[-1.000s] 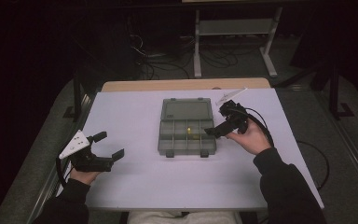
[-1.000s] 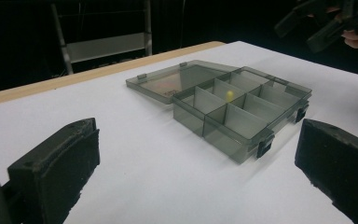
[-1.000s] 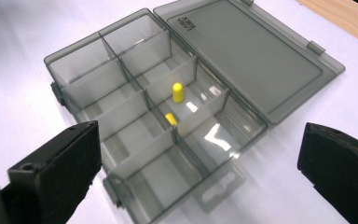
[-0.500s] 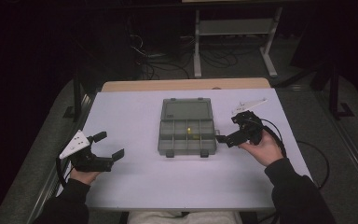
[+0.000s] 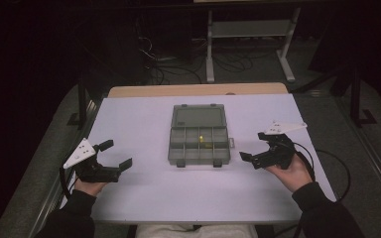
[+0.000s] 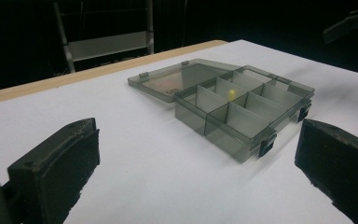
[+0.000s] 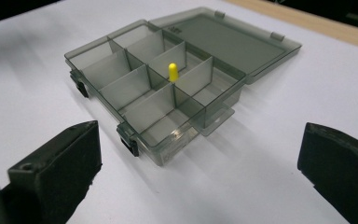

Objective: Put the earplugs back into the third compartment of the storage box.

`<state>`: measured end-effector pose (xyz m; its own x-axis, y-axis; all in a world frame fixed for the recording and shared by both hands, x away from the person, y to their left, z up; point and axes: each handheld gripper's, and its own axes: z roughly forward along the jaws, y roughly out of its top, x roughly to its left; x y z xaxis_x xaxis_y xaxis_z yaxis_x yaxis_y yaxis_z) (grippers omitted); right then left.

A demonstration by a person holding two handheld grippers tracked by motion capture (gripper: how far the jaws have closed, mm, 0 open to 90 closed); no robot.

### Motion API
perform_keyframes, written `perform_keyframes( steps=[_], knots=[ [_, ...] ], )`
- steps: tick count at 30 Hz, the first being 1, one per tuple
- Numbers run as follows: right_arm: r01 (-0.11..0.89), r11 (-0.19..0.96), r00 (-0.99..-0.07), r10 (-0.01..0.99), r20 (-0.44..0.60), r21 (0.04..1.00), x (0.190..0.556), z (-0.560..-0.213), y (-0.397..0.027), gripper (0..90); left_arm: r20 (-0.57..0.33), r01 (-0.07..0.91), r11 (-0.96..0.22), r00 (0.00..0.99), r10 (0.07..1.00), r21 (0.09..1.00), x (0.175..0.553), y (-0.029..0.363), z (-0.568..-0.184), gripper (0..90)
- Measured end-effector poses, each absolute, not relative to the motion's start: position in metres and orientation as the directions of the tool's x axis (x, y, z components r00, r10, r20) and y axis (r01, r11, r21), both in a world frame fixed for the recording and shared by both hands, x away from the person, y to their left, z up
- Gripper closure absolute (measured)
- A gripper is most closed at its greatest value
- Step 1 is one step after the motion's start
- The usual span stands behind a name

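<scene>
open grey compartment box (image 7: 168,93) on a white worktop (image 7: 261,163); a small yellow piece (image 7: 172,71) stands in a middle compartment, lid (image 7: 233,39) flat behind.

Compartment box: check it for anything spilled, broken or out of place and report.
Nothing stands out. The compartment box sits square on the table, lid folded flat behind it, with one small yellow piece standing in a middle compartment. Both grippers are open and clear of it.
</scene>
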<state>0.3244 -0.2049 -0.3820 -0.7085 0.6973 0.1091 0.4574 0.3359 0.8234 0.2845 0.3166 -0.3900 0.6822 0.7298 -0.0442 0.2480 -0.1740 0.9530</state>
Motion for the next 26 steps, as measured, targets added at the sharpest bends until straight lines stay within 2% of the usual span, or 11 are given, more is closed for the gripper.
perform_keyframes(
  steps=[14,26],
  knots=[
    [0.353,0.247,-0.698,0.711,0.079,0.903,0.291,-0.4,-0.234,0.0,-0.048,0.255,-0.176,0.681,0.73,0.951,0.285,0.316,-0.39,0.0],
    [0.323,0.187,-0.677,0.731,0.089,0.928,0.28,-0.411,-0.244,0.0,-0.052,0.259,-0.178,0.688,0.724,0.949,0.285,0.316,-0.39,0.0]
  ],
)
